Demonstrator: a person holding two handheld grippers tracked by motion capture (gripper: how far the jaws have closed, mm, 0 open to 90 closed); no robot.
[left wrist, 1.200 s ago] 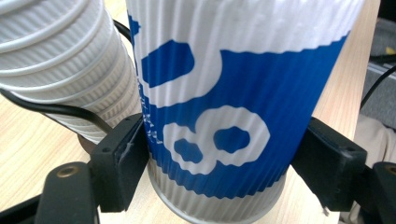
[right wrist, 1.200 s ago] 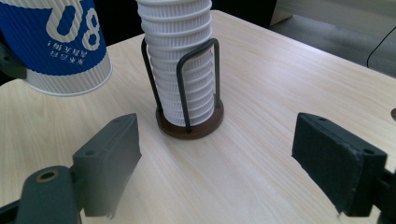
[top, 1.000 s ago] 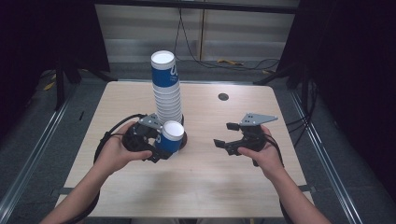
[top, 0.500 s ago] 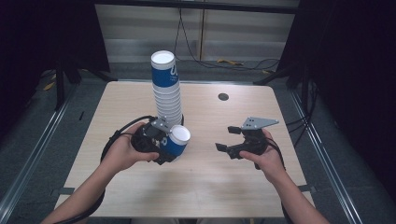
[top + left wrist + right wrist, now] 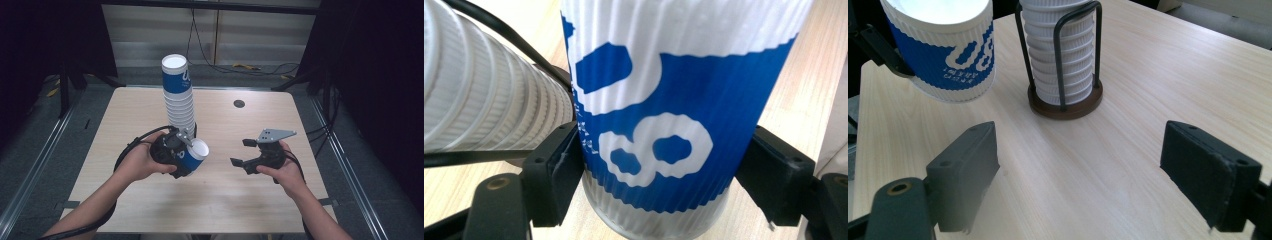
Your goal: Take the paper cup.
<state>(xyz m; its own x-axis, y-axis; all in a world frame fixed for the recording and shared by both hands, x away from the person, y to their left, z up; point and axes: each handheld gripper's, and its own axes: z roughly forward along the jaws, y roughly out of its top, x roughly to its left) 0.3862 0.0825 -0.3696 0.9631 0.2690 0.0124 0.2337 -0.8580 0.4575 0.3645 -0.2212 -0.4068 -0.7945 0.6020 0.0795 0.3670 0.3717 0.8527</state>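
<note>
So the blue-and-white cup is tipped over, long axis slanting with its open mouth up and toward the desk's right edge, base low against the left gripper. It sits a bit left of the desk's middle, nearer the near edge, just in front of the cup stack in its wire holder. The left tongs are pinching it, both black pads pressed on the ribbed wall near the base. The right gripper is spread wide with nothing between its jaws, hovering toward the desk's right edge, well apart from the cup.
</note>
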